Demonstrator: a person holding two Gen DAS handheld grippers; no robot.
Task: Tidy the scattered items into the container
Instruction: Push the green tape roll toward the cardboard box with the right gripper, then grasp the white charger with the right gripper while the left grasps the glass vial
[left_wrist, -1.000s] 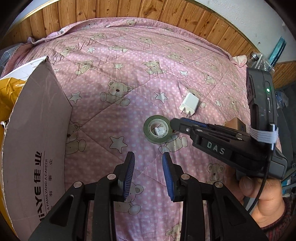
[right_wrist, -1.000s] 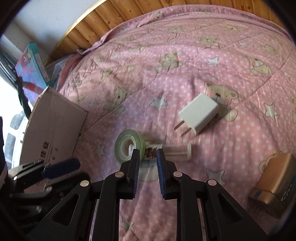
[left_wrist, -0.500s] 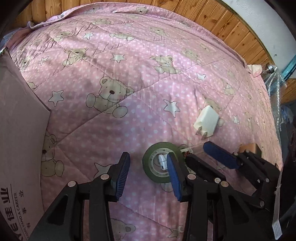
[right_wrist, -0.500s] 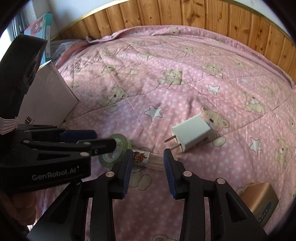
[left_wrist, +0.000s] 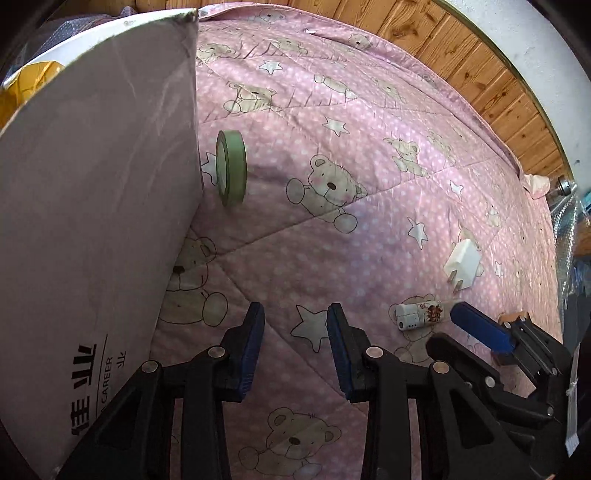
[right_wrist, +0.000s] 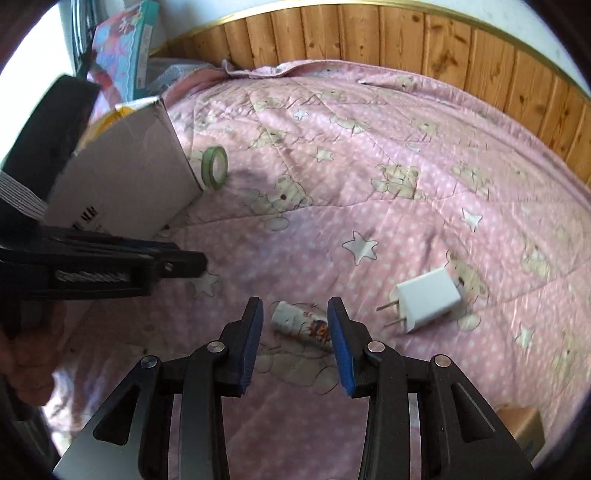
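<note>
A: What is the biggest thing here?
B: The pink quilt (left_wrist: 369, 206) with bears and stars, spread up to the wooden panelling (right_wrist: 406, 44). Next comes the cardboard box (left_wrist: 96, 206), standing on the quilt at the left.

A: And the grippers?
B: The left gripper (left_wrist: 295, 343) hangs over bare quilt just beside the box wall, its jaws spread wide with nothing between them. The right gripper (right_wrist: 295, 332) is also released, jaws apart, and the small printed tube (right_wrist: 301, 324) lies on the quilt in the gap between them. I cannot tell whether either pad touches it.

A: Where are the scattered items?
B: The white charger (right_wrist: 428, 299) lies on its side to the right of the tube, prongs pointing towards it, near but apart. The green tape roll (left_wrist: 232, 168) stands on edge just beside the box's far corner, outside the box. A brown box (right_wrist: 524, 428) shows at the lower right edge of the right wrist view, partly hidden.
</note>
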